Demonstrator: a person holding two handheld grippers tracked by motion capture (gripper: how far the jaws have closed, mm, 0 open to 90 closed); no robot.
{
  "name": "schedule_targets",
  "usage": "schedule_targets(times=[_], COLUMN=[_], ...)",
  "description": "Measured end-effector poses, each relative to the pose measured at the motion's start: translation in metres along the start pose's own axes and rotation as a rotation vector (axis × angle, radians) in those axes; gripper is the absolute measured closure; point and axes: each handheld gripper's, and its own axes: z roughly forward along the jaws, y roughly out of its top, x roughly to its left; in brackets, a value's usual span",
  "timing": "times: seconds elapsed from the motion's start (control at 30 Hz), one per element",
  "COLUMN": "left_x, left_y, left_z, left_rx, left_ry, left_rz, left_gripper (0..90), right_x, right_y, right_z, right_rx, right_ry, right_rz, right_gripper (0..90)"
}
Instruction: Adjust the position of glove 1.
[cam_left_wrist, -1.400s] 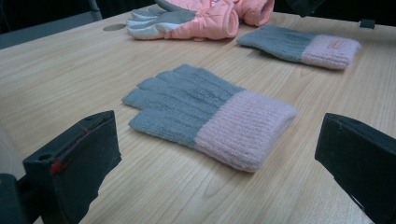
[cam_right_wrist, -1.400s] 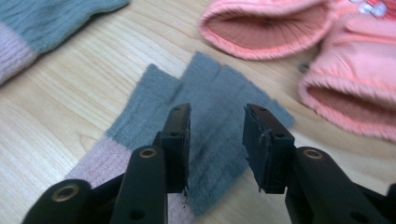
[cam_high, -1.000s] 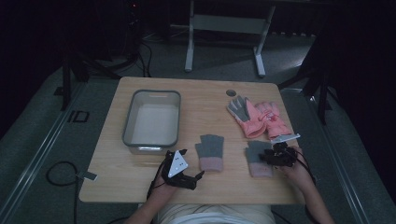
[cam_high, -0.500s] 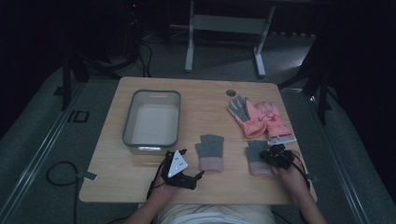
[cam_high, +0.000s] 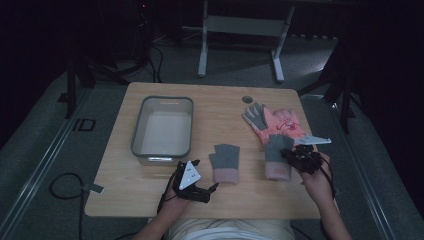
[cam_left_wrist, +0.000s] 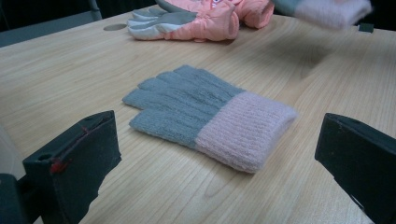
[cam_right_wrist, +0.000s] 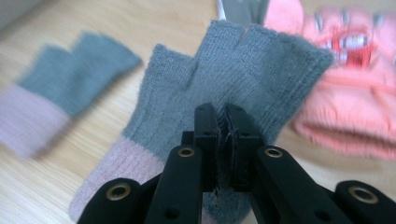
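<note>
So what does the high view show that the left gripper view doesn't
The high view alone shows the grey bin, the person's hands, the left gripper resting open on the table, and the right gripper pinching the right-hand knit glove. The left gripper view alone shows its own two jaws standing wide apart, and the rib of the near knit glove cuff up close. Both show that flat grey and pink glove, the orange ski gloves and the wooden tabletop.

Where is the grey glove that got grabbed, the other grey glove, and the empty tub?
Grabbed grey glove (cam_right_wrist: 243, 70), right gripper view, on its grey finger part.
Other grey glove (cam_left_wrist: 187, 105), left gripper view, on its grey palm.
Tub (cam_high: 163, 100), high view, on its far rim.
</note>
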Motion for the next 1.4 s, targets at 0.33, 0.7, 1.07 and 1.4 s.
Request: schedule_targets(times=[0.33,0.7,1.07,1.4], left_x=[0.0,0.0,0.0,0.0], left_y=[0.0,0.0,0.0,0.0], left_z=[0.0,0.0,0.0,0.0], left_rx=[0.003,0.001,-0.004,-0.006], left_ry=[-0.001,-0.001,-0.008,-0.008], left_rz=[0.001,-0.002,0.003,0.0], left_gripper=[0.0,0.0,0.0,0.0], right_x=[0.031,0.075,0.111,0.12], right_y=[0.042,0.066,0.059,0.046], right_z=[-0.006,0.021,0.064,0.09], right_rx=[-0.077,-0.079,0.013,0.079], right_ry=[0.025,0.106,0.21,0.242], right_rz=[0.012,-0.02,-0.062,-0.071], right_gripper=[84.7,84.6,84.5,84.3])
